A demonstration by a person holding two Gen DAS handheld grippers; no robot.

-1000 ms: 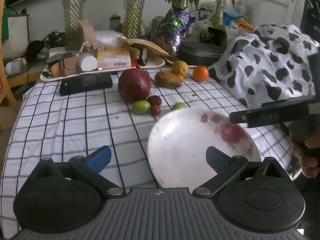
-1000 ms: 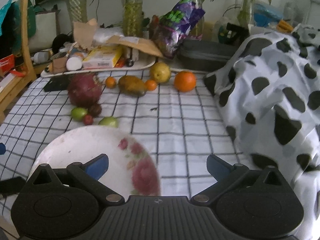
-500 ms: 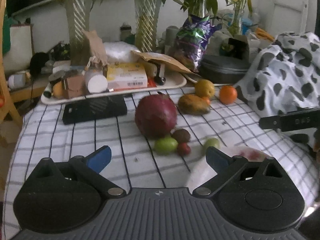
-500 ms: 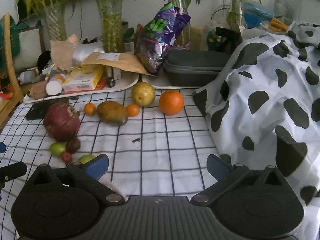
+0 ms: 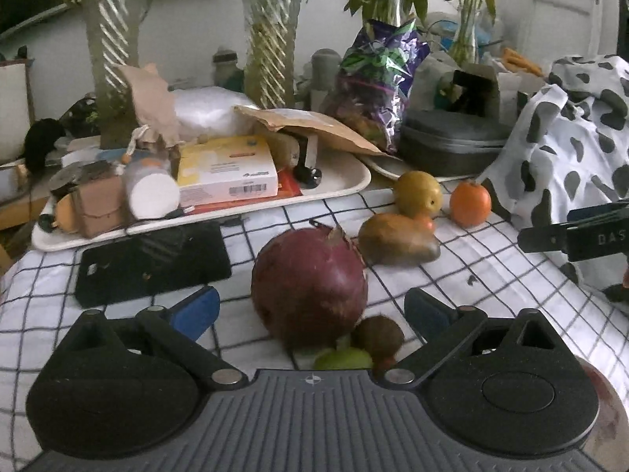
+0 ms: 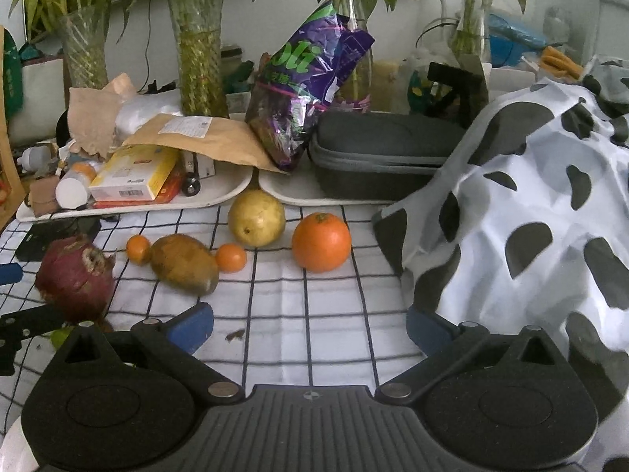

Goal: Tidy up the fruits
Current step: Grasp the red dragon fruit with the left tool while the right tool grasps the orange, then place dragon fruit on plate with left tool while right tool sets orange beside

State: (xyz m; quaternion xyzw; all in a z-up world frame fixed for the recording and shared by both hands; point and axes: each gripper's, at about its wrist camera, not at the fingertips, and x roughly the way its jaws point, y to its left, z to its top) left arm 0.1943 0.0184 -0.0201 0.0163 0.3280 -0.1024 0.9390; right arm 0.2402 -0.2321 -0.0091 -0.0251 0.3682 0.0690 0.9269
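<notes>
Fruits lie on a checked cloth. A big dark red pomegranate (image 5: 309,285) sits between the open fingers of my left gripper (image 5: 310,310), not gripped. A small brown fruit (image 5: 377,336) and a green fruit (image 5: 343,358) lie just below it. Behind are a brown mango (image 5: 397,238), a yellow pear (image 5: 416,192) and an orange (image 5: 470,203). In the right wrist view my right gripper (image 6: 310,324) is open and empty over bare cloth, short of the orange (image 6: 321,242), pear (image 6: 256,217), mango (image 6: 184,264), two small tangerines (image 6: 230,257) and the pomegranate (image 6: 74,277).
A flowered white plate (image 5: 603,397) shows only its rim at the lower right. A black phone (image 5: 151,261) lies left of the pomegranate. A cluttered white tray (image 5: 334,181), a grey case (image 6: 377,153), vases and a cow-print cloth (image 6: 530,212) bound the back and right.
Both grippers have moved forward toward the fruits. The plate has slid out of view beneath them. The pomegranate now sits between my left fingers.
</notes>
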